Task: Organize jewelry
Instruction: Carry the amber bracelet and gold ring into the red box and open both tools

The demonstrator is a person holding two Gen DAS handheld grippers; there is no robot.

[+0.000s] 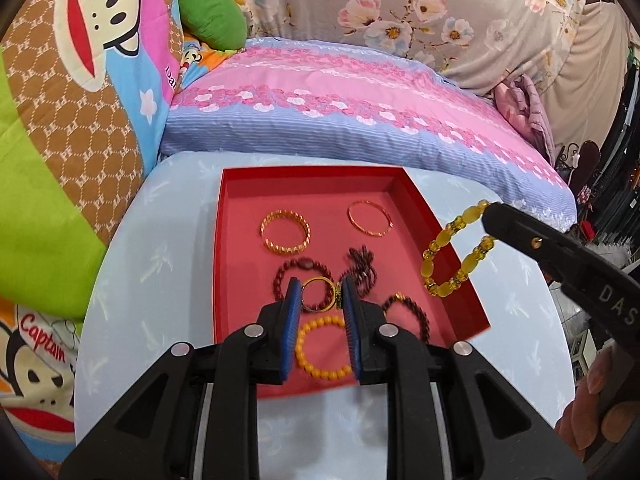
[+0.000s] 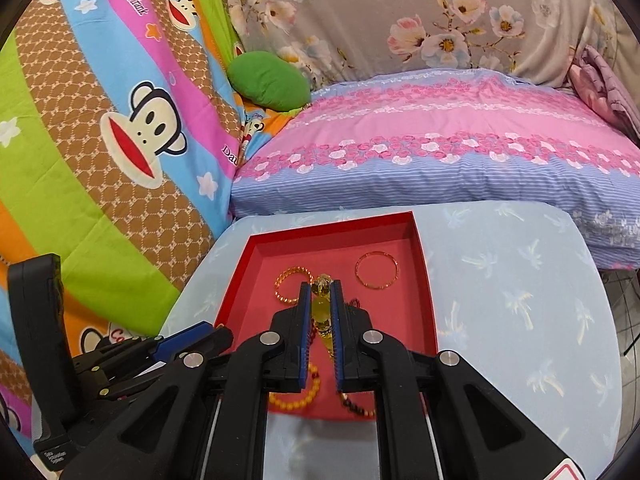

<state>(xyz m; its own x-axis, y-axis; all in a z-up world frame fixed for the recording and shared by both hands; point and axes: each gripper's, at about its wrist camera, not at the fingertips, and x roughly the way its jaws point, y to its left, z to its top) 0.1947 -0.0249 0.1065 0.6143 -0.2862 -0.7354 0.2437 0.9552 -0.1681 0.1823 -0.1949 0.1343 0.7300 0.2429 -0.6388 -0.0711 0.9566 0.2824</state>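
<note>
We had the yellow bracelet (image 1: 456, 254) clamped in our right gripper (image 2: 320, 308), hanging over the red tray's (image 1: 436, 240) right edge; our left gripper (image 1: 319, 312) hovered with jaws released. Next, probably lowering it onto a bare spot.

**Tray on the table, pillow behind**

The tray (image 1: 240, 216) sits on the table (image 1: 132, 280), near its left edge, with the pillow (image 1: 360, 100) behind the table's far edge. In the tray, two bangles (image 1: 285, 232) (image 1: 370, 218) lie toward the far wall, side by side. Beaded bracelets (image 1: 322, 350) crowd the near half. One bracelet (image 1: 456, 252) hangs over the tray's right wall from the right gripper (image 1: 490, 216). The left gripper (image 1: 318, 300) is above the near bracelets.
</note>
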